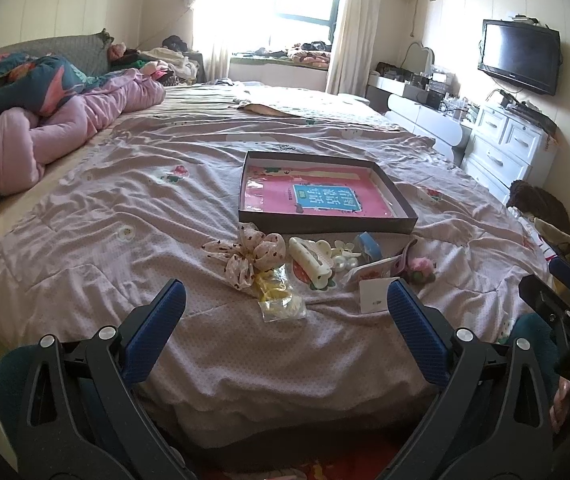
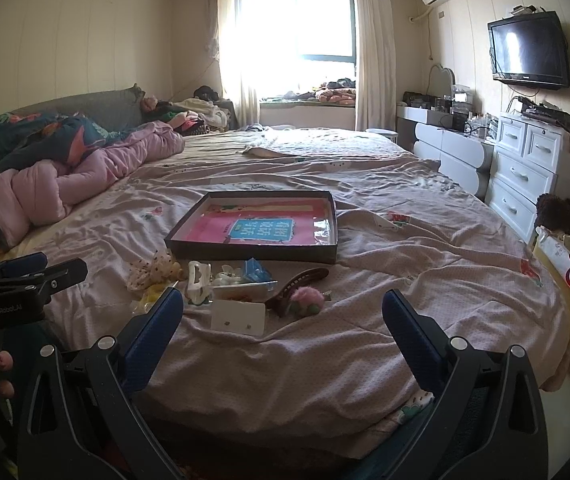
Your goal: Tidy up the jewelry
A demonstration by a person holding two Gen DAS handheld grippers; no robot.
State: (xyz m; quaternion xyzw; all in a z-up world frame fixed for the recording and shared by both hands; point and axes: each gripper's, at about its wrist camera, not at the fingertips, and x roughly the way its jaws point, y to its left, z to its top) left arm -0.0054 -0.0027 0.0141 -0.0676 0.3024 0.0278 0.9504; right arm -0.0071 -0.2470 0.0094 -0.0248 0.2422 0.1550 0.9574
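Note:
A shallow dark box (image 1: 327, 225) (image 2: 253, 249) with a pink book inside lies on the bed. In front of it sits a pile of accessories: a dotted fabric bow (image 1: 245, 258) (image 2: 153, 270), a white claw clip (image 1: 310, 262) (image 2: 197, 280), pearl pieces (image 1: 343, 258), a blue item (image 1: 368, 245) (image 2: 256, 271), a white earring card (image 1: 377, 296) (image 2: 237, 317), a brown hair clip (image 2: 299, 284), a pink fluffy clip (image 1: 421, 268) (image 2: 305, 298) and a clear bag with yellow bits (image 1: 279, 300). My left gripper (image 1: 285, 300) is open, short of the pile. My right gripper (image 2: 283, 308) is open too, nothing between its fingers.
The wrinkled mauve bedspread (image 1: 125, 208) (image 2: 425, 248) spreads around the pile. Pink and patterned quilts (image 1: 45, 120) (image 2: 65, 168) are heaped at the left. White drawers (image 1: 509, 148) (image 2: 525, 168) and a wall TV (image 2: 529, 52) stand at the right.

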